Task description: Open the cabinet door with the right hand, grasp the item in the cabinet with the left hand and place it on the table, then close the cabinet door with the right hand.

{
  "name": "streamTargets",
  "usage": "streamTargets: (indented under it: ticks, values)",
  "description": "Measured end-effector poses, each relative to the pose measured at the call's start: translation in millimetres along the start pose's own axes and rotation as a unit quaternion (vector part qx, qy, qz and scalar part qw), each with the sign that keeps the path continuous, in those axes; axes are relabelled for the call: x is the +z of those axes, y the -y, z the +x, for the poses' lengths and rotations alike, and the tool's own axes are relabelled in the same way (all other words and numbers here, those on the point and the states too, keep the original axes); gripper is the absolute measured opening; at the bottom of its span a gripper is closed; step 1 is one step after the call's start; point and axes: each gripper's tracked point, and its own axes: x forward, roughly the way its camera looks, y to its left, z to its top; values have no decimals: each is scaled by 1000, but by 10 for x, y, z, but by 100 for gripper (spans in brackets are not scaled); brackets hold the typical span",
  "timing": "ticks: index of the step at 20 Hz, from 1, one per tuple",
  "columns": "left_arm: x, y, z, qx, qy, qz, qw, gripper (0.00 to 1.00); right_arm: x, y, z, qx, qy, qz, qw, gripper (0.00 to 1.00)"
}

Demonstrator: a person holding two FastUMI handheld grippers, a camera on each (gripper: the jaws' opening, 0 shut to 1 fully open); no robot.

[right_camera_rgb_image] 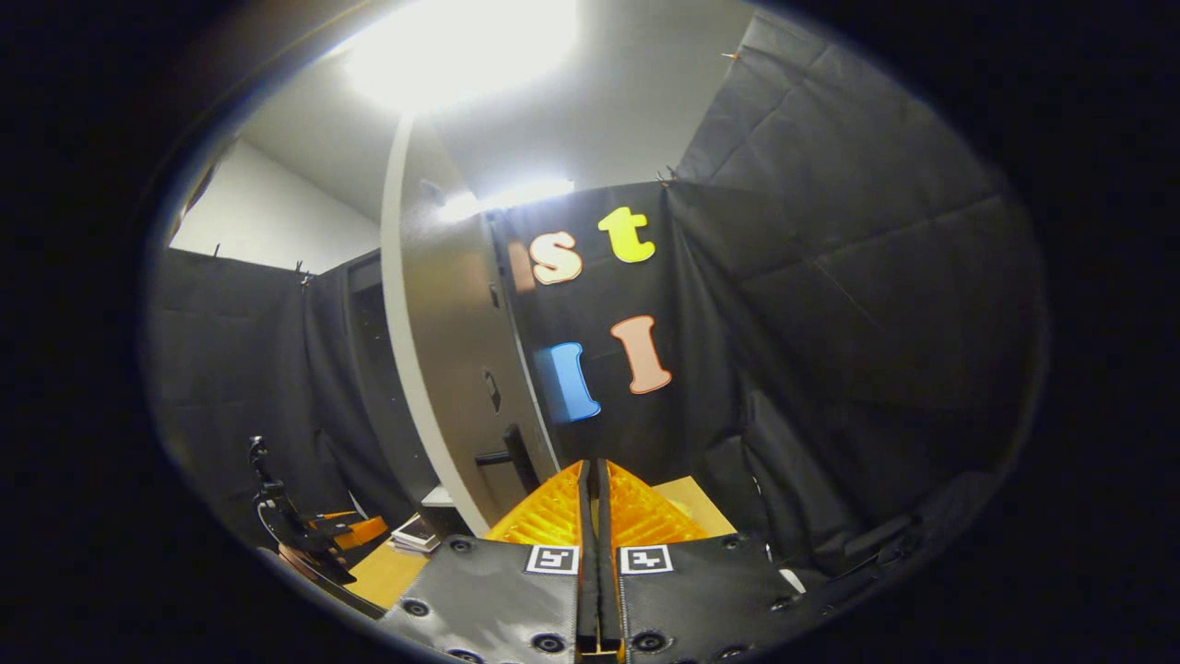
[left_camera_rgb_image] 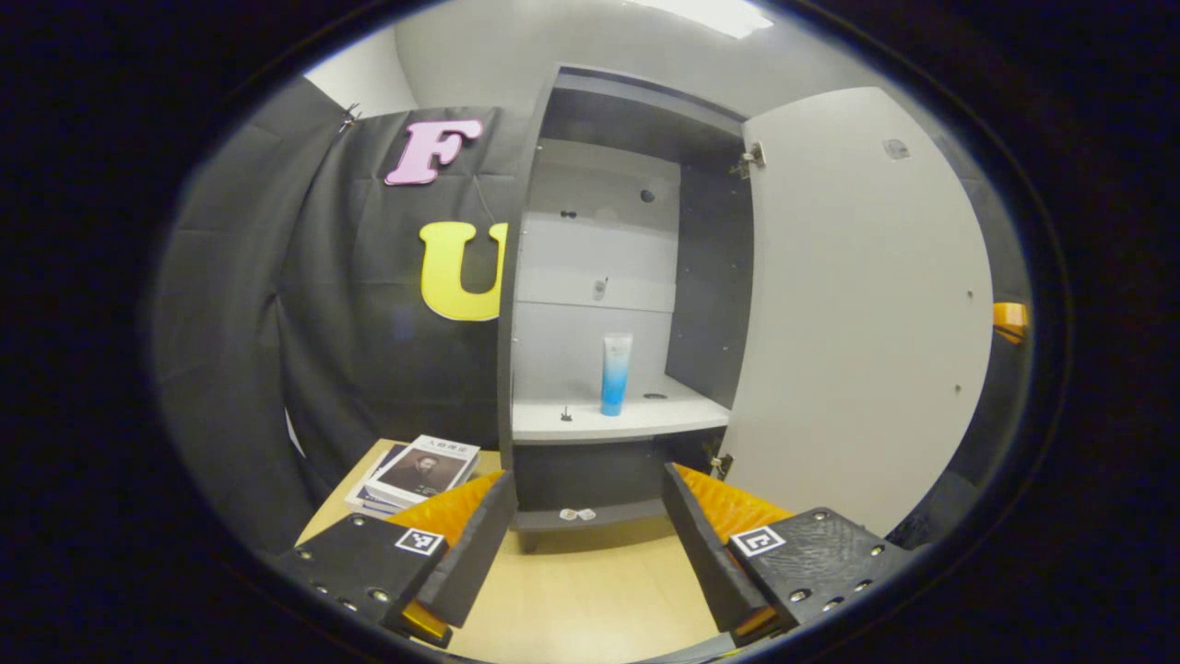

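Nearest you, your left tool [left_camera_rgb_image: 585, 503] is spread wide above the tabletop [left_camera_rgb_image: 590, 590], holding nothing; your right tool [right_camera_rgb_image: 595, 489] is pressed closed, empty. Beyond, the door [left_camera_rgb_image: 857, 304] stands open, the tube [left_camera_rgb_image: 615, 373] upright on the cabinet [left_camera_rgb_image: 636, 277] shelf.

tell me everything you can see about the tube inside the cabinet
The tube is a slim squeeze tube, looking like plastic, pale whitish at the top and fading to blue toward the bottom. It stands upright on its lower end on the white shelf of the cabinet, near the middle and toward the back. The door is swung open. Nothing else touches the tube; the left gripper is open and short of it.
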Motion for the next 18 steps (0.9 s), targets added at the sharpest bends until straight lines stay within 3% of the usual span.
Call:
streamTargets:
  ticks: [3,7,15,17,18]
  values:
    - [50,51,12,-16,13,-9,1000,97,-51,147,41,-30,-13,6,999,2]
    - [82,14,37,-23,24,-9,999,95,6,423,84,-82,-10,-36,996,2]
    - [147,53,163,-40,34,-6,999,98,135,705,560,-131,15,-62,989,0]
    - [192,62,247,-42,41,-2,998,95,181,783,719,-135,25,-52,989,3]
    - [200,59,272,-42,44,1,998,95,190,877,793,-141,25,-43,989,11]
